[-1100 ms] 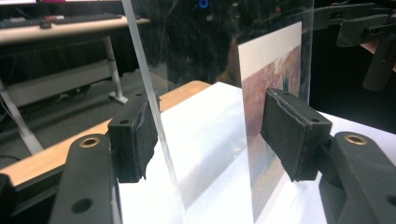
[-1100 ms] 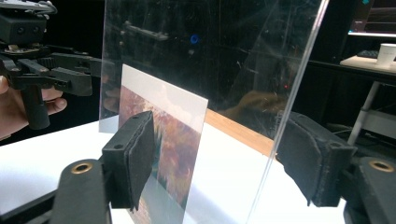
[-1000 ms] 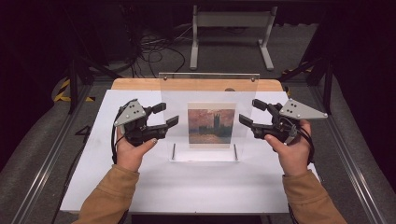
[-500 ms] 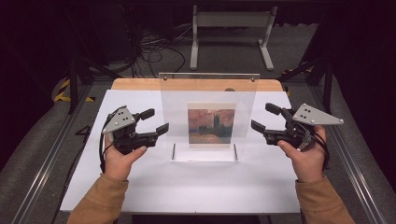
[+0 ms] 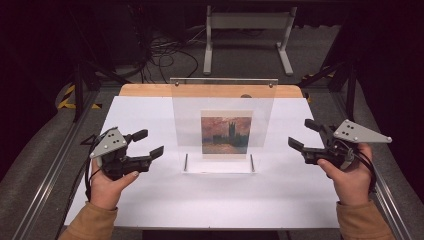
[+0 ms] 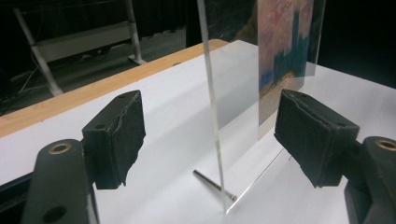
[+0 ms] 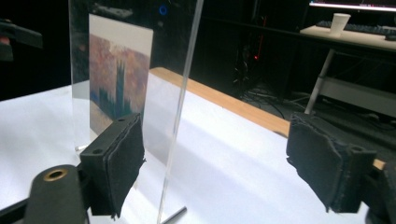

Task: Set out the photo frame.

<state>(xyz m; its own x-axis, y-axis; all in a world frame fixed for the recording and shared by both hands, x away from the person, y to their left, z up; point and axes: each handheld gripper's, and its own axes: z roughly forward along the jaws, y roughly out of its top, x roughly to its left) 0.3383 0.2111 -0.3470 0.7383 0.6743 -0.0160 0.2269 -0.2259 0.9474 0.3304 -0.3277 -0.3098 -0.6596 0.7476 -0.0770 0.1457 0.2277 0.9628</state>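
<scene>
While standing upright, acrylic frame (image 5: 223, 125) faces the person.

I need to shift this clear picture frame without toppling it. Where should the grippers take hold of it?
Probably by its bare side edges: the acrylic frame stands upright on two thin metal pegs, a thin flat panel facing the person. The left gripper and right gripper, both open, flank it; come in level from each side, clear of the picture.

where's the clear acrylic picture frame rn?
High view: the clear acrylic picture frame stands upright mid-table on the white sheet, between the left gripper and right gripper, untouched.
</scene>
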